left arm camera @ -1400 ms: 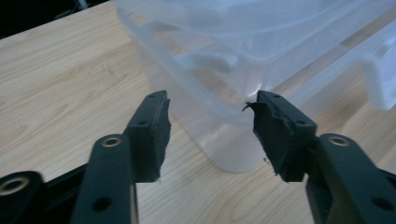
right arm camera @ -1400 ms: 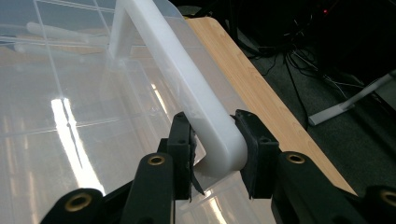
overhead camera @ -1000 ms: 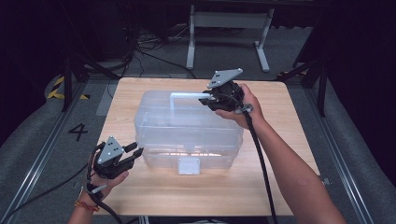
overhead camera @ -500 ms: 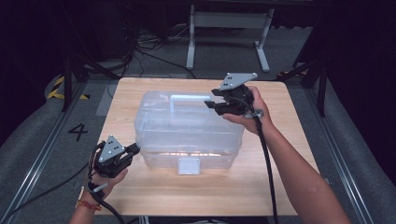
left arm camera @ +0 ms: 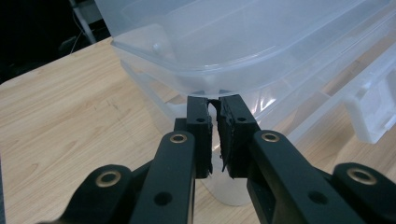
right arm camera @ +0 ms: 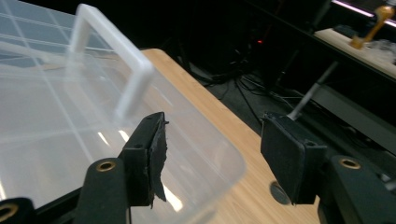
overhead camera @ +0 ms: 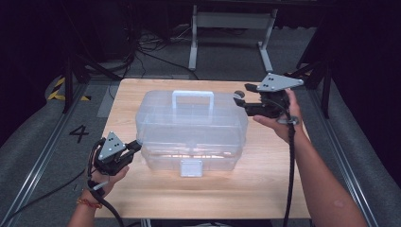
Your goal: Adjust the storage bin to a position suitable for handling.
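A clear plastic box with a white handle and a front latch stands closed on the wooden table. My left gripper is at the box's front left corner. In the left gripper view its pads are pressed together, left gripper shut, tips just under the box rim with nothing between them. My right gripper hovers by the box's right end, level with the lid. Its jaws have just been opening; the right gripper stands open over the box corner, off the handle.
A metal stand and loose cables lie on the floor behind the table. A painted "4" marks the floor at the left. Bare wood runs in front of and to the right of the box.
The right gripper has moved right, away from the handle to the box's right end, and its jaws have widened. The left gripper's jaws have closed at the box's front left corner.
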Available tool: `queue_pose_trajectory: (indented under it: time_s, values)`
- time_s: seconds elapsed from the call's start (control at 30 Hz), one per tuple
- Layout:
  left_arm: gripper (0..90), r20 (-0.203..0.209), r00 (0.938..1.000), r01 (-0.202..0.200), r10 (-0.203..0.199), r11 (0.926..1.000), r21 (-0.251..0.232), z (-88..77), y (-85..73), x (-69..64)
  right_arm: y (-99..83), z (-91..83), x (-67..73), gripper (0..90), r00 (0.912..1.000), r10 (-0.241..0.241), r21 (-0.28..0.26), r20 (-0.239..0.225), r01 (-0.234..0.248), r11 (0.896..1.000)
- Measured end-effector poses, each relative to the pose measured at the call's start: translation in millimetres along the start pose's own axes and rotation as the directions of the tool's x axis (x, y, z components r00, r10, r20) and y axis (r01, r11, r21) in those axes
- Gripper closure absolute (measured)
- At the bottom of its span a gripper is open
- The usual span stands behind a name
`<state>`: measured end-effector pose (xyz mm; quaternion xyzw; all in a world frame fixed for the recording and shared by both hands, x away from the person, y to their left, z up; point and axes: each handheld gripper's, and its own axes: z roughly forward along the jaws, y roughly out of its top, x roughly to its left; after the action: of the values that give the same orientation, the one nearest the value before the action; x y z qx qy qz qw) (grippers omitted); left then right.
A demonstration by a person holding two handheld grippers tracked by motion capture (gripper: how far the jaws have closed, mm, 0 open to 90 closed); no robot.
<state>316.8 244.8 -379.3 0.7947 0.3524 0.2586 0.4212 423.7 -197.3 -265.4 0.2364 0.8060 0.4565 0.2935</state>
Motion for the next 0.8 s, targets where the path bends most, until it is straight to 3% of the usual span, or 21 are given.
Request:
queue_pose_trajectory:
  time_s: [0.03,0.13,0.2,0.33,0.53,0.8]
  values:
    - [82.7,0.002,1.0000,0.001,-0.001,1.0000,0.002,-0.3,0.5,0.1,-8.2,-9.2,-8.6,40.5,0.9997,0.011,-0.001,0.020,-0.011,1.000]
    - [82.8,0.004,1.0000,0.000,0.000,1.0000,-0.002,-0.7,1.9,1.3,-20.2,-18.3,-16.1,40.2,0.9988,0.030,0.003,0.039,-0.030,1.000]
    - [82.8,0.007,1.0000,0.006,-0.006,1.0000,-0.003,-0.9,2.5,1.6,-23.8,-20.1,-17.7,40.2,0.9984,0.037,0.004,0.043,-0.037,0.999]
    - [82.8,0.002,1.0000,0.000,0.000,1.0000,-0.006,-1.7,6.0,2.7,-50.4,-26.4,-21.5,39.5,0.9979,0.049,0.034,0.042,-0.051,0.998]
    - [82.7,0.005,1.0000,0.007,-0.007,0.9999,-0.013,-1.4,9.9,3.4,-73.5,-25.6,-15.2,39.0,0.9994,0.029,0.067,0.017,-0.030,0.997]
    - [82.8,0.009,0.9998,-0.016,0.016,0.9998,-0.014,0.3,16.3,3.4,-101.7,-16.2,-0.3,38.3,0.9993,0.022,0.104,-0.029,-0.019,0.994]
